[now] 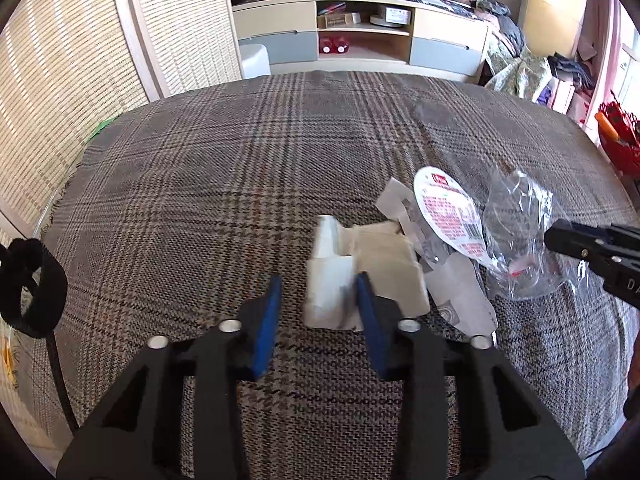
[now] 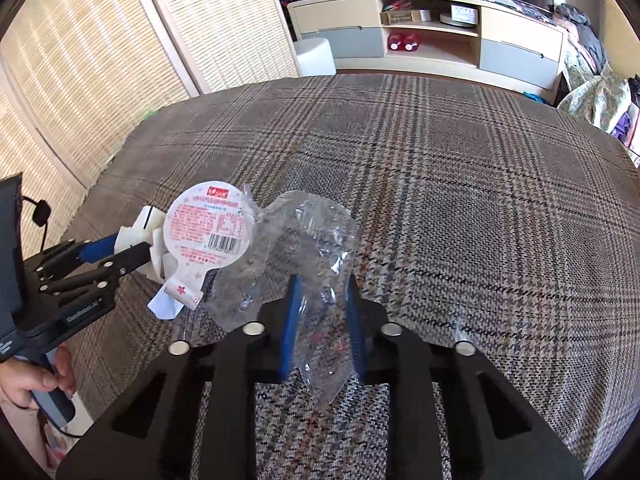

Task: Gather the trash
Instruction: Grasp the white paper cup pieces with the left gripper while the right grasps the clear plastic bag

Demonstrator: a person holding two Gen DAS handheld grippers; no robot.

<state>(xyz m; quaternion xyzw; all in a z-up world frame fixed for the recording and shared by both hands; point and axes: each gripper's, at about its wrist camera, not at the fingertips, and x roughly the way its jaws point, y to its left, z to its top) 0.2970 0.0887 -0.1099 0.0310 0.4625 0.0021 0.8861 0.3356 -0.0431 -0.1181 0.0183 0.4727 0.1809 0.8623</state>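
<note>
On the plaid cloth (image 1: 200, 184), the left gripper (image 1: 318, 292) grasps white tissue (image 1: 328, 280); beside it, the right gripper (image 2: 322, 312) pinches clear plastic wrap (image 2: 320, 248); lifting both comes next.

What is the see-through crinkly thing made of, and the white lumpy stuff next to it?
The clear wrapper looks like thin glossy plastic film: see-through, with shiny creases. The white wad seems to be soft matte tissue paper: folded, no shine. The round lid looks like printed foil or paper; unsure.
</note>
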